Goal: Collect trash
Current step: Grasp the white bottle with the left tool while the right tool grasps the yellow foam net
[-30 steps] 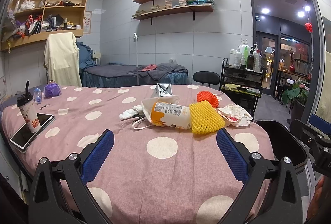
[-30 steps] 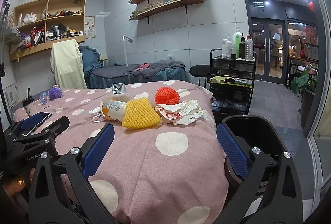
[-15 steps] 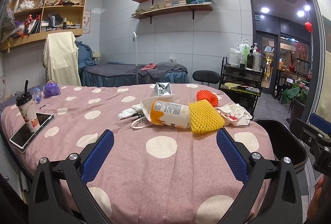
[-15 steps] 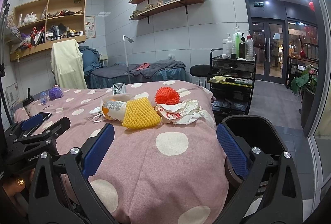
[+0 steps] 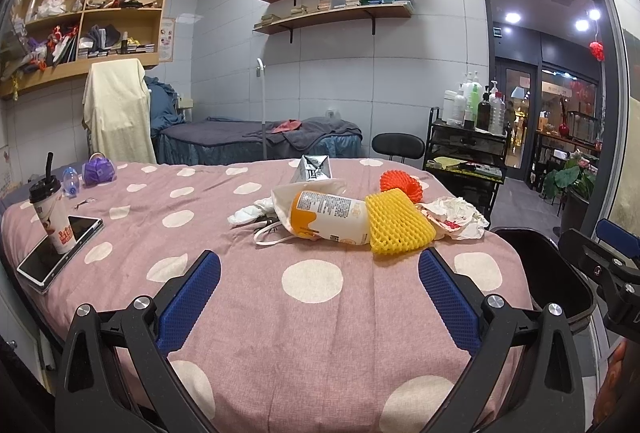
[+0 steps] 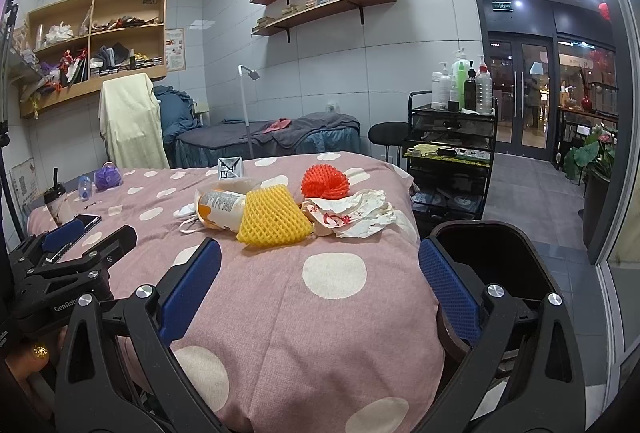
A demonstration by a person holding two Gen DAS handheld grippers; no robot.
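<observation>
Nothing moved — both grippers wide.

An orange-and-white bottle [image 5: 330, 217] lies on its side, its top in a white bag [image 5: 308, 191]. A yellow foam net [image 5: 398, 221] touches it at 3 o'clock; an orange net [image 5: 401, 184] sits at 1 o'clock, crumpled paper [image 5: 456, 217] beyond, a black bin [image 6: 492, 261] at 4 o'clock.

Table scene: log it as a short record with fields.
surface: pink polka-dot tablecloth
trash pile: orange-and-white bottle, yellow foam net, orange foam net, crumpled paper
bin: black bin, beside the table edge
other items: drink cup standing on a phone
left hand-held gripper: open, empty
right hand-held gripper: open, empty
</observation>
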